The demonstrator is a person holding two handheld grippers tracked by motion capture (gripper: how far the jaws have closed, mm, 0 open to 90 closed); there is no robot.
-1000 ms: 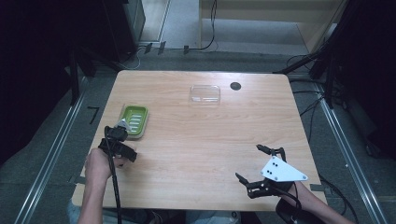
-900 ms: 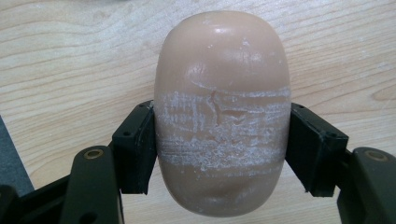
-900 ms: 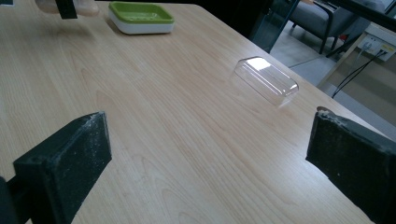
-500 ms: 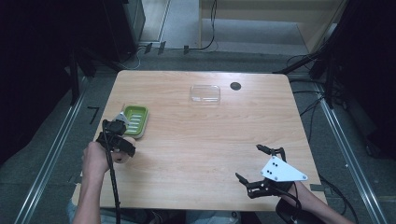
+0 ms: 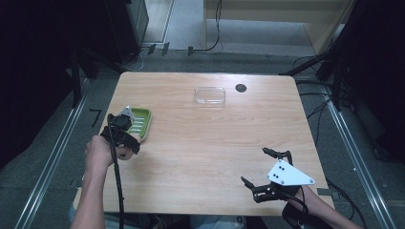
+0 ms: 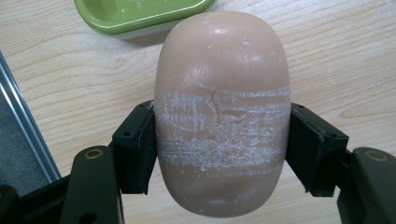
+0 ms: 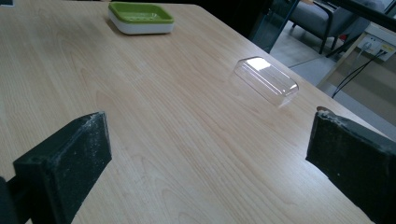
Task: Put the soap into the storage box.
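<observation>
Left gripper view: soap bar [image 6: 222, 112] clamped between the left gripper [image 6: 222, 149] fingers [image 6: 135, 144], beside the green dish [image 6: 140, 14] near the table's left edge. Right gripper [image 7: 210, 158] fingers spread wide, empty.

The soap dish [image 5: 138, 123] is sitting at the table's [image 5: 200, 157] left edge. The clear lid [image 5: 209, 96] is lying well to its right and farther back. The left gripper [image 6: 219, 140] is holding the soap [image 6: 222, 112] just in front of the dish; the right gripper [image 5: 267, 167] is resting far right of it, near the front edge.

Left gripper [image 6: 219, 135] clamped on a soap bar [image 6: 222, 112] (jaws at its sides), right gripper [image 5: 267, 169] spread wide, low over the near edge
</observation>
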